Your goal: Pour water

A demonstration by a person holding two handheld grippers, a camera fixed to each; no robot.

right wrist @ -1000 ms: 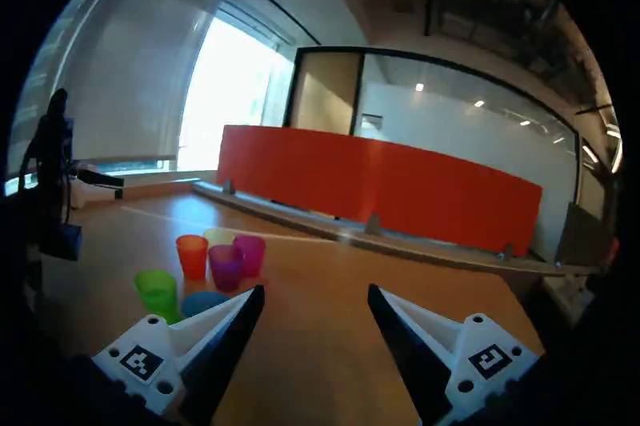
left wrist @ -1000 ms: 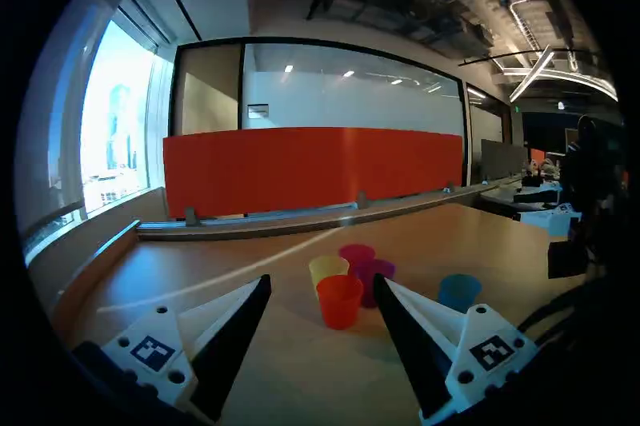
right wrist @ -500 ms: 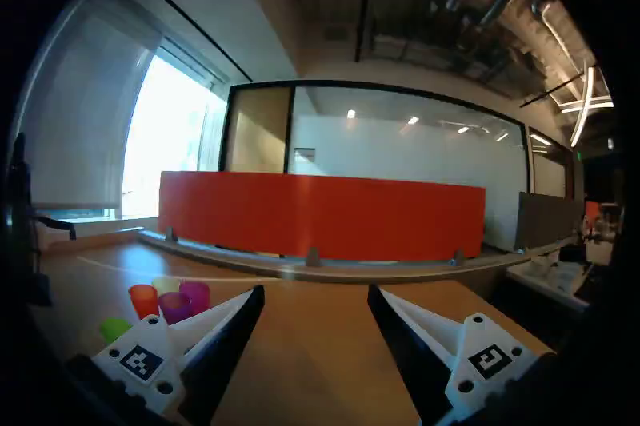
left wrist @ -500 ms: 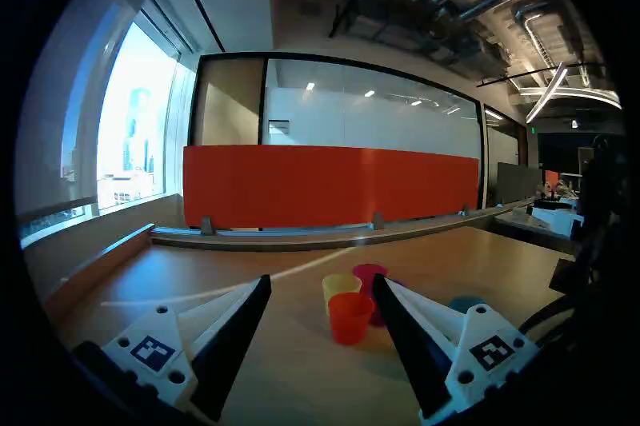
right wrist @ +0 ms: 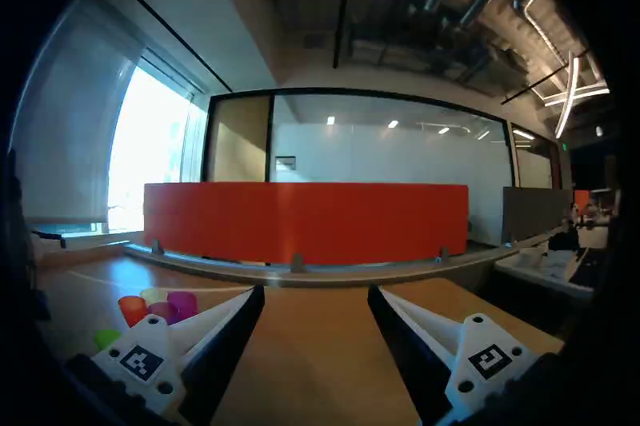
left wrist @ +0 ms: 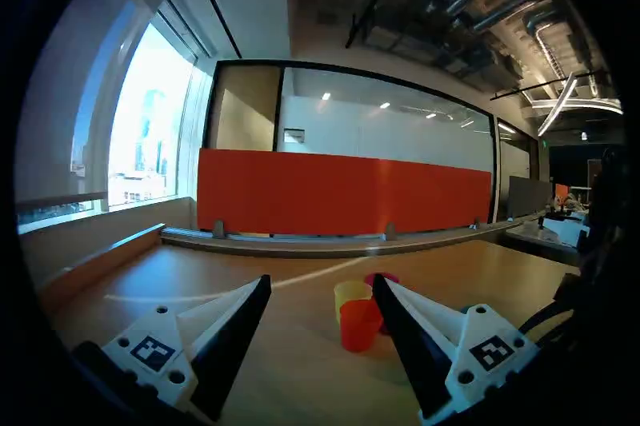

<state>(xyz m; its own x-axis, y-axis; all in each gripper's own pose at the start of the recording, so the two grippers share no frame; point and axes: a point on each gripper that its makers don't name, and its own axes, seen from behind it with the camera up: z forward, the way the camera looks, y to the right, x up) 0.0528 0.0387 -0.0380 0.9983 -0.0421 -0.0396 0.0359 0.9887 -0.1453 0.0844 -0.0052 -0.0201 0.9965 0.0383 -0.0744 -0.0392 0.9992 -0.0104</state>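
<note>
Your left hand-held gripper (left wrist: 320,282) stood wide open, empty. The orange cup (left wrist: 360,324) and yellow cup (left wrist: 350,292) sat on the worktop (left wrist: 296,370), lower centre, closer to the right finger than a second earlier. Your right hand-held gripper (right wrist: 314,292) was likewise wide, empty; the cup cluster (right wrist: 164,310) had slid to the lower left of the frame, lower than before.

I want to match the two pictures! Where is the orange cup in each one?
Left gripper view: the orange cup sits low in the middle, between the fingers of the left tongs, in front of the yellow cup.
Right gripper view: the orange cup sits low on the left, outside the right tongs.
Shared landmark: the long red partition at the back.
</note>
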